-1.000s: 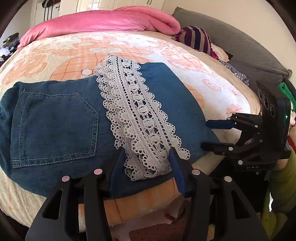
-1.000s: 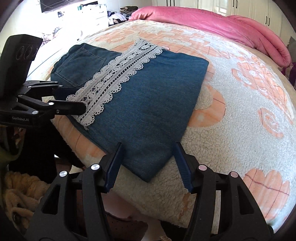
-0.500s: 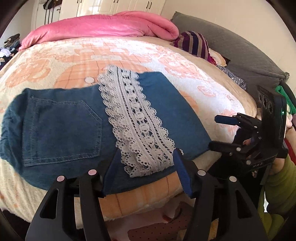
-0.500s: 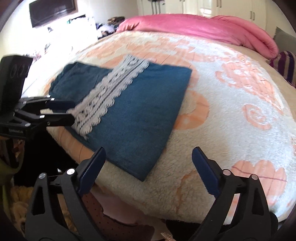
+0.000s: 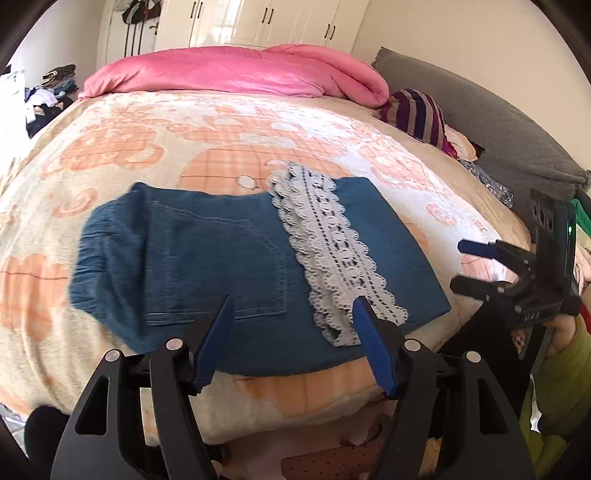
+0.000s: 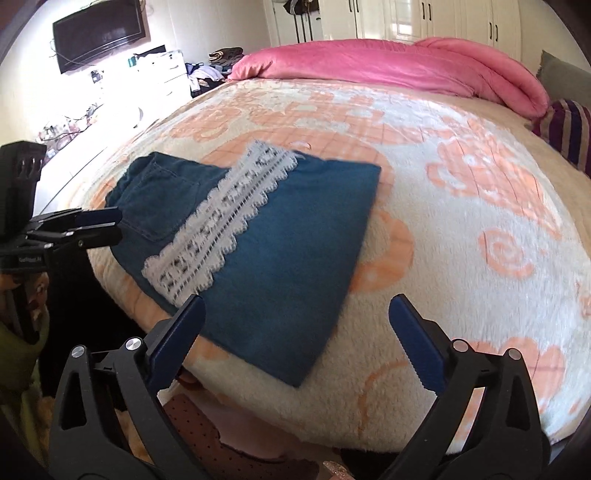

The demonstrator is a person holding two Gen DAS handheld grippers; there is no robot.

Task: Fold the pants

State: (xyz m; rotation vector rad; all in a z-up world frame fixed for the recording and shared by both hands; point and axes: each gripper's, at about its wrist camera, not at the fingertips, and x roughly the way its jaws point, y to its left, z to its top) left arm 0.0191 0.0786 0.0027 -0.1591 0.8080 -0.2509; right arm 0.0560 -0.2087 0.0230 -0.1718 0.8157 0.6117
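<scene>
The blue denim pants (image 5: 207, 266) lie folded flat near the bed's front edge, with a white lace band (image 5: 332, 254) across them and a back pocket showing. They also show in the right wrist view (image 6: 280, 258). My left gripper (image 5: 291, 325) is open and empty, just above the pants' front edge. My right gripper (image 6: 295, 317) is wide open and empty, above the pants' near corner. Each gripper shows in the other's view: the right one (image 5: 476, 266) and the left one (image 6: 99, 227).
The bed is covered by a fleecy cream and orange blanket (image 6: 480, 221). A pink duvet (image 5: 236, 72) lies rolled at the far side. A striped garment (image 5: 417, 114) and a grey headboard (image 5: 509, 129) are at the right. Clutter and a TV (image 6: 99, 35) stand far left.
Both grippers have pulled back and up from the pants. The right gripper's jaws have opened wide and no longer straddle the pants' corner. The pants lie as before.
</scene>
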